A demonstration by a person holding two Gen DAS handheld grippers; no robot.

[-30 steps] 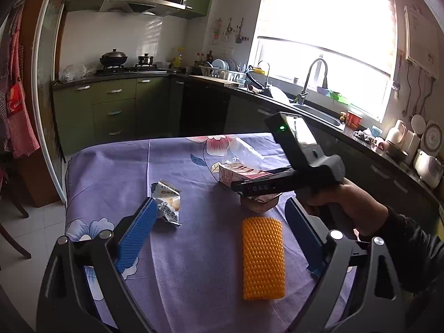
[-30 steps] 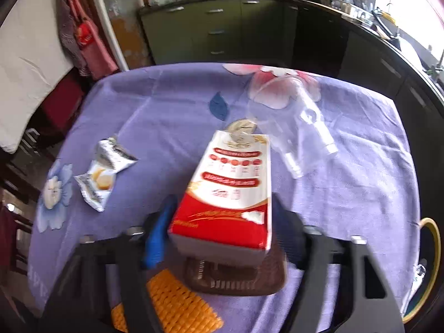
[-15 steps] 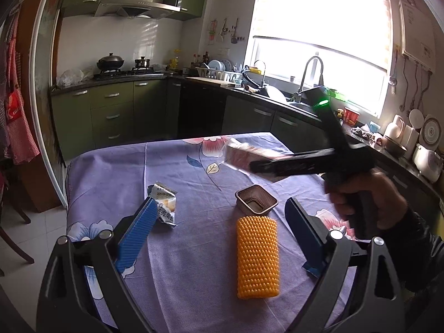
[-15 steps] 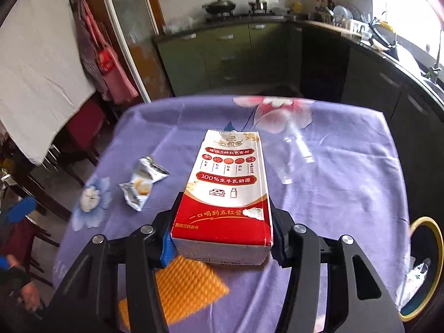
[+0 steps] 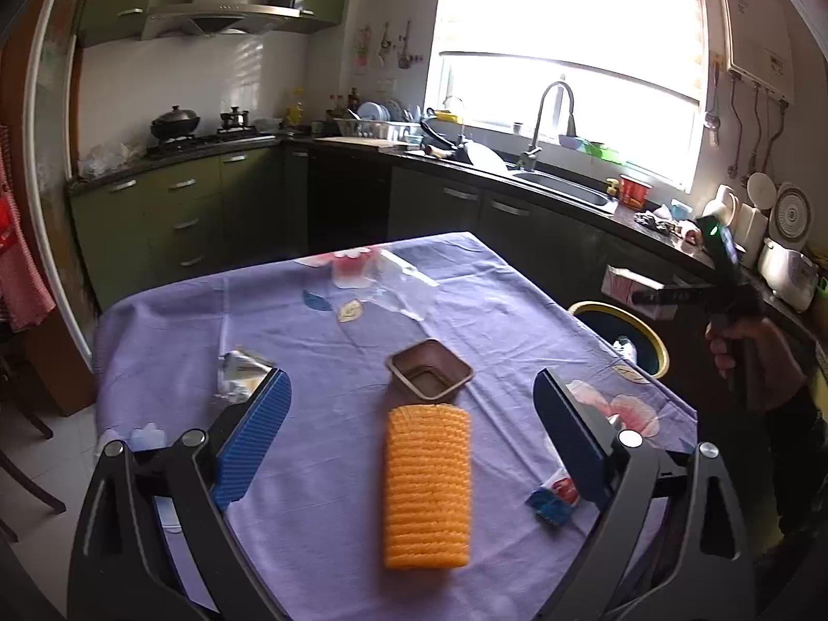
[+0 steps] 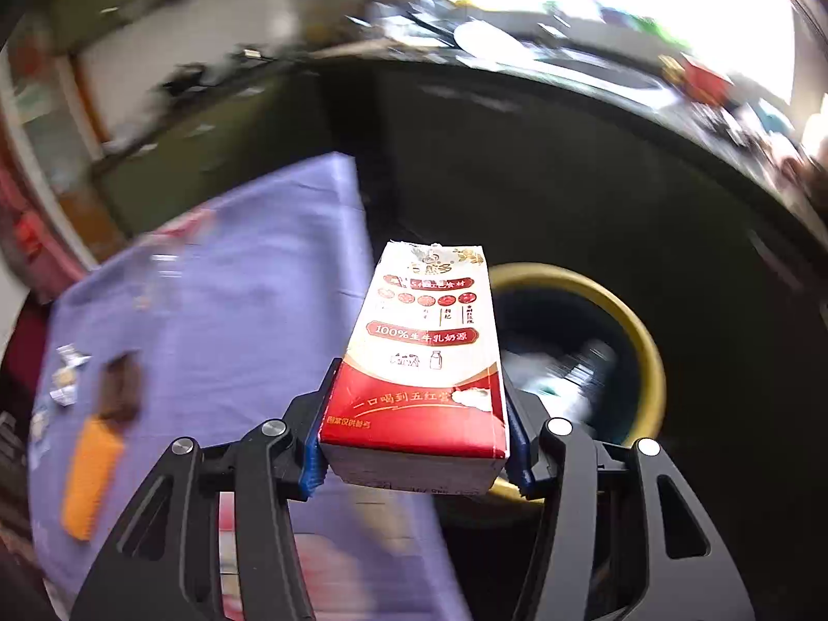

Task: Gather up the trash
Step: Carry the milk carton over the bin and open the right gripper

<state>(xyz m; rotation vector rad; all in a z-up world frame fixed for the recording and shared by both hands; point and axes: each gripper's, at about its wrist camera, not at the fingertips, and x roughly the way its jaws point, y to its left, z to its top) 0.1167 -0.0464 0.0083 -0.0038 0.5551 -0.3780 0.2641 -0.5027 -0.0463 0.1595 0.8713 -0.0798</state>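
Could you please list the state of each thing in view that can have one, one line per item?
Right gripper: shut on the milk carton.
Milk carton: held off the table, near the bin.
Left gripper: open, empty.
Bin: open, some trash inside.
Brown tray: upright, empty, on the table.
Orange foam sleeve: lying flat.
Clear plastic bottle: lying on its side.
Silver wrapper: torn open, crumpled.

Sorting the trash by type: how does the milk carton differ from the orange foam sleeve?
The milk carton is a red-and-white printed box, clamped in the right gripper near the bin; the orange foam sleeve is plain, ribbed, and lies flat on the table, untouched. Both are elongated.
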